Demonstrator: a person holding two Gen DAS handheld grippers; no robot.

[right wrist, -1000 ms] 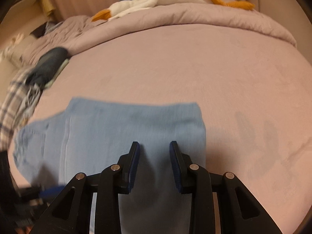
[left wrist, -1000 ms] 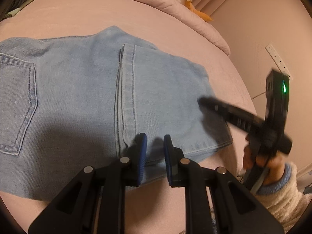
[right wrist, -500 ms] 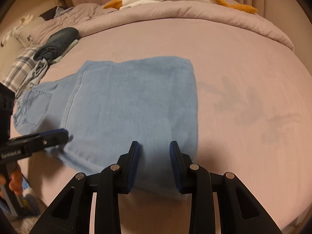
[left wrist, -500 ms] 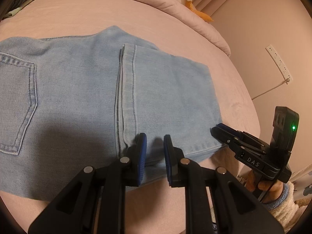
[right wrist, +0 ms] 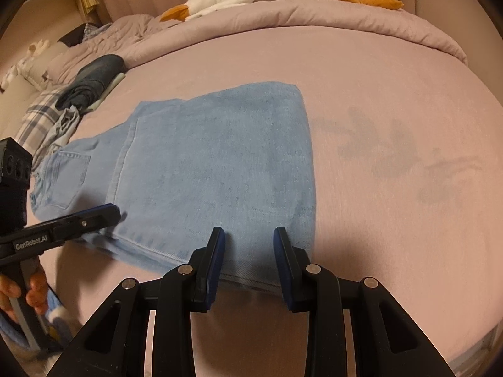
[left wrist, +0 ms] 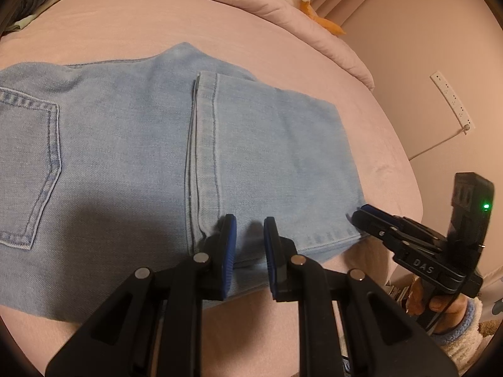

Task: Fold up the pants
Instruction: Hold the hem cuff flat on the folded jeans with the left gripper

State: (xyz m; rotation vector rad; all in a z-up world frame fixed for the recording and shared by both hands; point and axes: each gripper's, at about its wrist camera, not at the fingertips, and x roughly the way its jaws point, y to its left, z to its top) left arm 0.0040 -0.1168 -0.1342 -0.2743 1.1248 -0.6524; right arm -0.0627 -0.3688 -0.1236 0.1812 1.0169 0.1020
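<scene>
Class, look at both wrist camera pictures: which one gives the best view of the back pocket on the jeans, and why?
The left wrist view: the back pocket fills the left side, large and sharp, with its stitching clear, though the picture's edge cuts it off. In the right wrist view the pocket is whole but small, far off to the left on the jeans.

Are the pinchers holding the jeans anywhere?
Nothing looks held: the left gripper and right gripper stand open at the near edge of the jeans, which lie flat.
</scene>
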